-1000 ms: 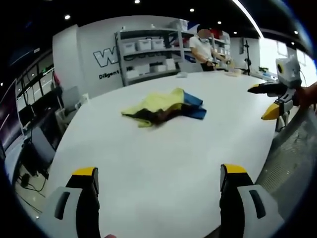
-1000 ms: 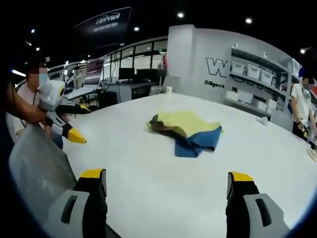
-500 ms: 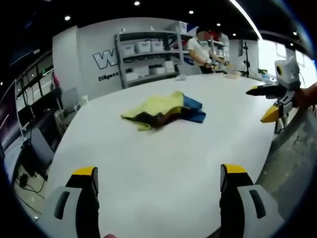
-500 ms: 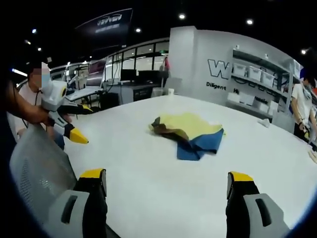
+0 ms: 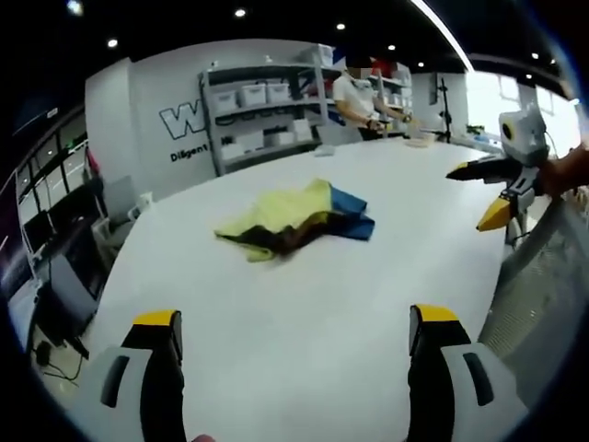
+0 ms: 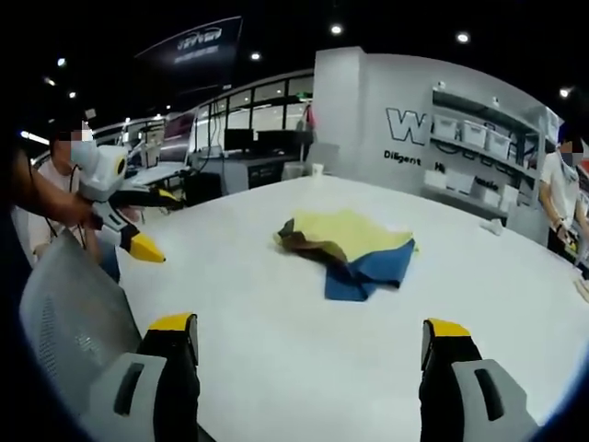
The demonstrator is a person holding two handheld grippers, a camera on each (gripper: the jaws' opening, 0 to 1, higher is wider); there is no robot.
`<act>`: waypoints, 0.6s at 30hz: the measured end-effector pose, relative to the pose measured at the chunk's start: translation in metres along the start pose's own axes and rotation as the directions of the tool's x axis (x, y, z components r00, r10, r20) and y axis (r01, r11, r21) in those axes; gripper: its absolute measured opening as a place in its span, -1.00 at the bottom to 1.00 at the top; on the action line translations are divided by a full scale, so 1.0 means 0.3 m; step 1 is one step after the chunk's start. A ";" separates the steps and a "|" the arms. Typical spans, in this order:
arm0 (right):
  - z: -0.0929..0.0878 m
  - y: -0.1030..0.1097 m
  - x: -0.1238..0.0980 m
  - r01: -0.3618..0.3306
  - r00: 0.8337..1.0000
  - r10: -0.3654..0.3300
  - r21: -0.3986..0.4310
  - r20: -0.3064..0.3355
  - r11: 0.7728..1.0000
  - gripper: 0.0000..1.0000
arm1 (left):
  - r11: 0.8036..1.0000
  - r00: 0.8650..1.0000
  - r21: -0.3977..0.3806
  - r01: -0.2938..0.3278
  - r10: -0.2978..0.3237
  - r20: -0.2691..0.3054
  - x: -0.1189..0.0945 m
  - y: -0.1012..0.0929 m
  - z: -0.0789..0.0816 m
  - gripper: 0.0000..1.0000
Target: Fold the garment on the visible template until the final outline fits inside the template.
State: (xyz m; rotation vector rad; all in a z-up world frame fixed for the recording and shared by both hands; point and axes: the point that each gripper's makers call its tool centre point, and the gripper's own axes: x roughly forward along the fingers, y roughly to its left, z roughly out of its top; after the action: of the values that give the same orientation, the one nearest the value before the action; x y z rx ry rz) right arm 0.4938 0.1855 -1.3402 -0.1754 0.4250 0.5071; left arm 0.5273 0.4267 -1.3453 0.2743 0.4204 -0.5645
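On smooth white table, crumpled yellow-and-blue garment; both grippers spread, empty.

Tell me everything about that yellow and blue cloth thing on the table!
The garment is a soft, crumpled heap of fabric, mostly pale yellow on top, with a bright blue part hanging out one side and a dark brown bit at one edge. It is bunched and wrinkled, not neatly folded. It lies flat near the middle of the big white table. Nothing touches it except the table; both grippers are open and well away from it.
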 end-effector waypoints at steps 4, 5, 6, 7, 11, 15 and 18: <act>0.017 -0.014 0.020 -0.012 1.000 0.012 -0.036 -0.004 0.999 0.91 | 0.999 0.999 0.025 0.032 -0.032 0.003 0.026 -0.009 0.013 0.98; 0.021 -0.017 0.024 -0.014 1.000 0.013 -0.044 -0.005 0.999 0.89 | 0.998 0.999 0.038 0.042 -0.042 -0.002 0.034 -0.010 0.014 0.97; 0.027 -0.020 0.028 -0.014 1.000 0.014 -0.052 -0.004 0.999 0.86 | 0.998 0.999 0.052 0.046 -0.046 -0.004 0.040 -0.009 0.015 0.96; 0.035 -0.024 0.034 -0.017 1.000 0.017 -0.060 -0.004 0.998 0.84 | 0.997 0.999 0.063 0.050 -0.050 -0.003 0.044 -0.008 0.017 0.94; 0.056 -0.038 0.060 -0.028 1.000 0.028 -0.094 -0.008 0.995 0.74 | 0.995 0.998 0.080 0.064 -0.064 -0.005 0.069 0.004 0.029 0.91; 0.074 -0.050 0.082 -0.037 0.999 0.036 -0.123 -0.013 0.992 0.62 | 0.993 0.997 0.088 0.080 -0.080 -0.004 0.088 0.012 0.039 0.85; 0.078 -0.064 0.099 -0.036 0.999 0.032 -0.134 -0.028 0.990 0.56 | 0.988 0.996 0.121 0.093 -0.093 -0.010 0.107 0.016 0.048 0.79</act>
State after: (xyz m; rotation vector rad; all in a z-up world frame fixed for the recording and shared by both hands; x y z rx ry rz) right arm 0.5353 0.1881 -1.3309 -0.3057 0.4195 0.5678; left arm 0.5590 0.4108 -1.3465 0.3741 0.4046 -0.6823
